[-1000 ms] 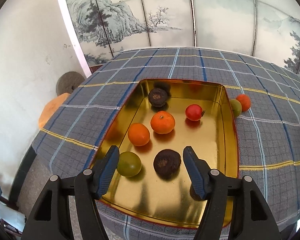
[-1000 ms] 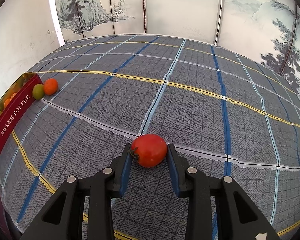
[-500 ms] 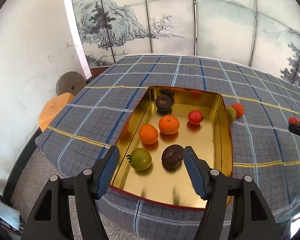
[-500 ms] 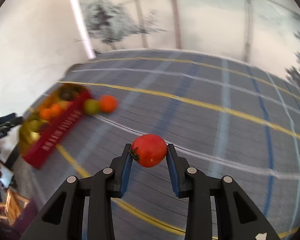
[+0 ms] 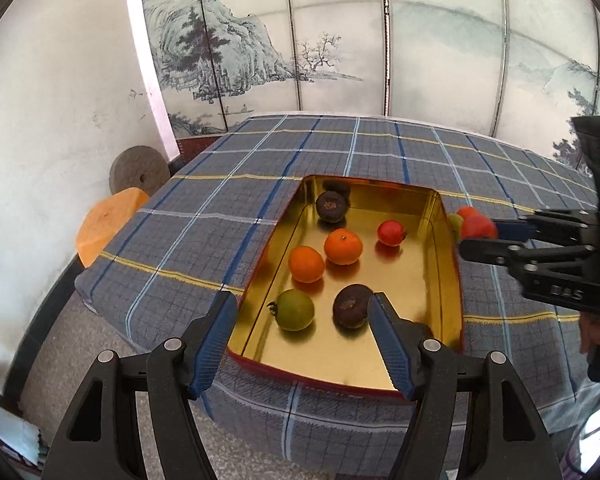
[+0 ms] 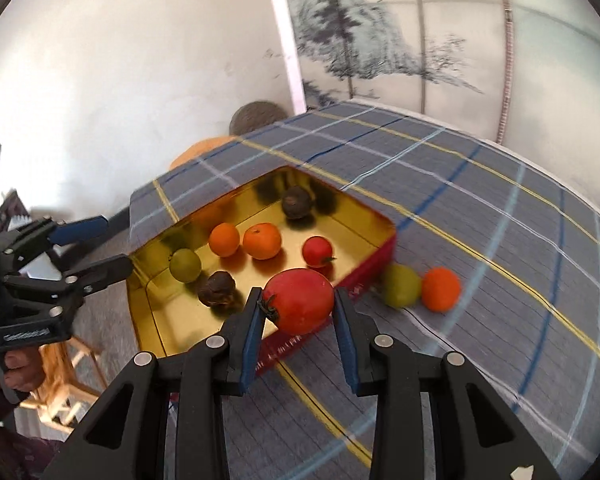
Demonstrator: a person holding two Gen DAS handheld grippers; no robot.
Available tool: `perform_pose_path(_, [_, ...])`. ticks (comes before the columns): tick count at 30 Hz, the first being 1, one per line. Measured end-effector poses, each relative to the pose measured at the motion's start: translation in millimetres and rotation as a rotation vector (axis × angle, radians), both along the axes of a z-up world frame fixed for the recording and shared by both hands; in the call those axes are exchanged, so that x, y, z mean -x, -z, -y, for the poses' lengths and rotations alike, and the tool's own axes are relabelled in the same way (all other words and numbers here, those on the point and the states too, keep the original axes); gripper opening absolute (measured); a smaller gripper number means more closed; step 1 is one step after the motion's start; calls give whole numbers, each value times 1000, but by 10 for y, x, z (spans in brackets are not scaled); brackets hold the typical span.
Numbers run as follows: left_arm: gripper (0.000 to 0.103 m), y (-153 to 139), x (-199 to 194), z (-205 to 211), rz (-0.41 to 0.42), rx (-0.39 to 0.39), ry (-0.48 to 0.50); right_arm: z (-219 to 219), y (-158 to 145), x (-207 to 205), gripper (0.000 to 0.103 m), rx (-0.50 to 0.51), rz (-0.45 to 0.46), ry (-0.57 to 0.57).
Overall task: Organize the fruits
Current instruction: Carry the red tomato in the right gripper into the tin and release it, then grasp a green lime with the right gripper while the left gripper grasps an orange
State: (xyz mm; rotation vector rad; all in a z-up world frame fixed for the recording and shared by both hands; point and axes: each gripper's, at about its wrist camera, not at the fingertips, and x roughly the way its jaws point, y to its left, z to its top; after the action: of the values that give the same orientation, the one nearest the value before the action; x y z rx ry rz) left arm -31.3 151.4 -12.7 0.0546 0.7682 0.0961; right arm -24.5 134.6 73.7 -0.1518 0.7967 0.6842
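A gold tin tray with red sides (image 5: 440, 280) (image 6: 156, 320) sits on the checked tablecloth. It holds two oranges (image 5: 343, 246), a small red tomato (image 5: 391, 233), a green fruit (image 5: 295, 309) and two dark brown fruits (image 5: 352, 311). My right gripper (image 6: 298, 310) is shut on a red tomato (image 6: 299, 300) and holds it above the tray's near right edge; it also shows in the left wrist view (image 5: 478, 227). My left gripper (image 5: 300, 336) is open and empty, above the tray's front end.
A green fruit (image 6: 401, 285) and an orange fruit (image 6: 440, 289) lie on the cloth just outside the tray's right wall. An orange stool (image 5: 104, 224) and a round stone (image 5: 140, 170) stand beside the table's left edge. The folding screen stands behind.
My right gripper has carried the red tomato from the open cloth leftward to the tray's edge. My left gripper has pulled back and up from the tray, still open.
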Motion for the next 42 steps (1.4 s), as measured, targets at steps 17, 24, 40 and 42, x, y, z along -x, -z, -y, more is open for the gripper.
perform_pose_path(17, [69, 114, -59, -77, -19, -15, -8, -146, -27, -245, 41, -18, 29, -11])
perform_pose_path(24, [69, 106, -56, -55, -16, -10, 7, 250, -39, -197, 42, 119, 39, -93])
perform_pose_path(40, [69, 117, -216, 192, -41, -34, 76, -3, 352, -628, 42, 483, 103, -333])
perform_pose_path(42, [69, 114, -245, 223, -42, -37, 83, -70, 396, -709, 42, 516, 107, -376])
